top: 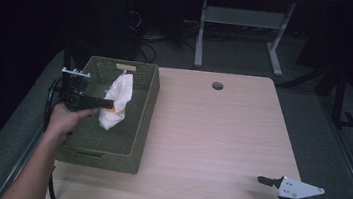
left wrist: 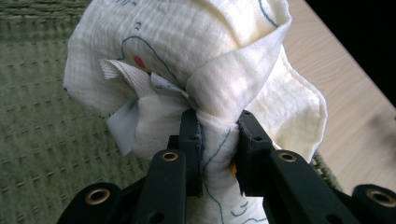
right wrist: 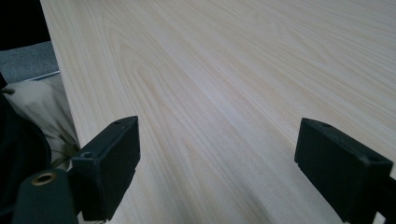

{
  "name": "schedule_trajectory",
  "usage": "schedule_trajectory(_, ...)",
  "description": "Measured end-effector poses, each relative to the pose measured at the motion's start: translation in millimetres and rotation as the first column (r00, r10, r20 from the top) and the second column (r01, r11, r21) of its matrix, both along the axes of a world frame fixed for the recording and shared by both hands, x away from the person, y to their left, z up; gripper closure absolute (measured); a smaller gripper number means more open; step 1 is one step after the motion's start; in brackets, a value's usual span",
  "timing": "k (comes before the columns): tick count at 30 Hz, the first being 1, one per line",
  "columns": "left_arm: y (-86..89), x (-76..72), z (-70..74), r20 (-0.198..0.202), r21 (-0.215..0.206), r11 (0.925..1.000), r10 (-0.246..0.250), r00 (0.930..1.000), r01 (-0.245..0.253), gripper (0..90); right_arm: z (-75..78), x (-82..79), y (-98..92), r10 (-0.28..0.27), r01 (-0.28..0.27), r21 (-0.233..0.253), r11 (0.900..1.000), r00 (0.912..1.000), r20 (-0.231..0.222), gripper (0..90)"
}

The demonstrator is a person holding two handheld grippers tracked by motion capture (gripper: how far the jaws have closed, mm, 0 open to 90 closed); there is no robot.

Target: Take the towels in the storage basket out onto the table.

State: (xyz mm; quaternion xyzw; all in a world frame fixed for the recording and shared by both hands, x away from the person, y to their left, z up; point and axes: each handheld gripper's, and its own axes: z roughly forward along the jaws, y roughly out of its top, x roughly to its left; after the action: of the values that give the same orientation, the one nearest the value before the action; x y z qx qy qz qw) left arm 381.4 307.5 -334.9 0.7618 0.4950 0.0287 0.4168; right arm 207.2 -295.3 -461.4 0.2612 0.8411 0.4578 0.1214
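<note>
A cream cloth (top: pixel 117 99) with thin blue line drawings hangs bunched over the green woven basket (top: pixel 140 125) at the table's left. My left gripper (top: pixel 108 104) is shut on the cloth (left wrist: pixel 196 60); the fabric is pinched between both black jaws, and a white label sticks out at its left side. The basket's weave (left wrist: pixel 42 140) lies behind and below the cloth. At the table's near right corner my right gripper (top: pixel 257 192) stands open above the bare wood, its two pads (right wrist: pixel 114 163) wide apart with nothing between them.
The light wooden table (top: pixel 211 133) has a round cable hole (top: pixel 217 86) near its far edge. Its near edge (right wrist: pixel 65 107) runs close to the right gripper, with pale fabric below it. Beyond the table stand desk legs and cables on a dark floor.
</note>
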Motion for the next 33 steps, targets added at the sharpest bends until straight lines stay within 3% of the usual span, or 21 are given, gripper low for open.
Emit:
schedule_trajectory(5,-0.6,-0.8,2.1,0.006,-0.016,0.9999,0.002,1.0,-0.002,75.3,0.0,-0.1,0.0,-0.002,0.002,-0.001,1.0,1.0,0.001,13.8)
schedule_trajectory(7,-0.6,-0.7,3.1,0.009,-0.04,0.9992,-0.001,1.0,0.002,75.3,0.0,-0.1,-0.1,-0.002,0.002,0.0,1.0,1.0,0.001,13.8)
schedule_trajectory(8,-1.4,-0.5,4.4,0.015,-0.073,0.9973,0.0,0.9999,0.001,75.3,0.0,-0.1,-0.1,-0.003,0.003,0.001,1.0,1.0,0.002,13.8)
schedule_trajectory(12,-3.3,-0.3,7.2,0.022,-0.091,0.9959,-0.003,0.9998,0.005,75.3,0.6,-0.4,-0.4,-0.004,0.004,0.002,1.0,1.0,0.003,13.8)
schedule_trajectory(14,-6.7,-1.1,11.6,0.031,-0.128,0.9916,-0.014,0.9994,0.018,75.3,0.7,-0.6,-0.6,-0.009,0.008,0.006,1.0,0.9999,0.006,13.8)
schedule_trajectory(21,-21.1,-1.4,20.5,0.056,-0.169,0.9833,-0.057,0.9968,0.066,75.3,1.3,-0.8,-0.8,-0.005,0.005,0.008,1.0,0.9999,0.011,13.8)
schedule_trajectory(24,-26.3,-1.8,22.9,0.058,-0.152,0.9849,-0.076,0.9954,0.084,75.3,1.7,-1.1,-0.8,-0.006,0.006,0.008,1.0,0.9999,0.013,13.8)
schedule_trajectory(31,-38.0,-2.8,31.4,0.078,-0.159,0.9807,-0.102,0.9917,0.114,75.3,2.0,-1.7,-0.9,-0.005,0.005,0.01,1.0,0.9999,0.014,13.8)
schedule_trajectory(33,-43.3,-3.0,33.9,0.086,-0.173,0.9765,-0.115,0.9897,0.128,75.3,2.2,-1.7,-1.1,-0.006,0.006,0.011,1.0,0.9999,0.013,13.8)
